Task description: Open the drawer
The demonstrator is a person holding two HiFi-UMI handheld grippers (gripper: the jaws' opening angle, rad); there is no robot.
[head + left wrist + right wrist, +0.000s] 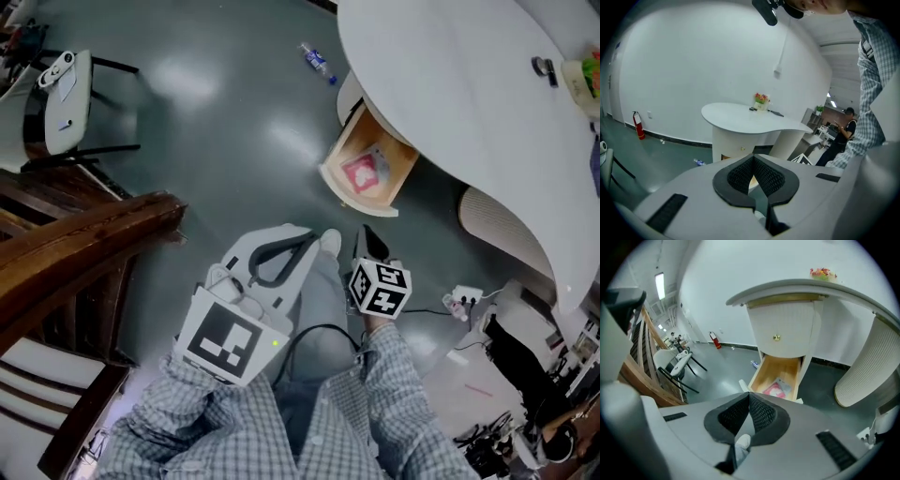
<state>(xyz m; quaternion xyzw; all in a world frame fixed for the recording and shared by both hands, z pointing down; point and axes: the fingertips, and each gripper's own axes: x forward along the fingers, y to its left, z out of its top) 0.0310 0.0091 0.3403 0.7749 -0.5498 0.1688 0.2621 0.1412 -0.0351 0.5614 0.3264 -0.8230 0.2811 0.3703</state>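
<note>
We see the drawer point(392, 157) standing open, pulled out from the base under the white table point(450, 84), low by the floor. Inside it's bare light wood w/ a pink packet point(364, 172) lying flat on the bottom; the front rim is white. Neither gripper touches it.

The left gripper point(302, 242) has its jaws closed tip to tip w/ nothing btw them. The right gripper point(368, 236) is likewise closed & empty, and sits nearer the drawer.

The right gripper view alone shows a ribbed panel w/ a brass knob point(776, 337) right above the drawer; in the head view the tabletop hides that.

The left gripper view shows hardly any of the drawer, since the gripper body covers it. It does give the tabletop w/ flowers point(761, 99), a fire extinguisher point(637, 125) by the wall and a person point(844, 129) in the bg.

The head view alone shows checked sleeves point(375, 412) and the marker cube point(380, 287) on the right gripper. A bottle point(317, 62) lies on the floor, well apart from the drawer.
</note>
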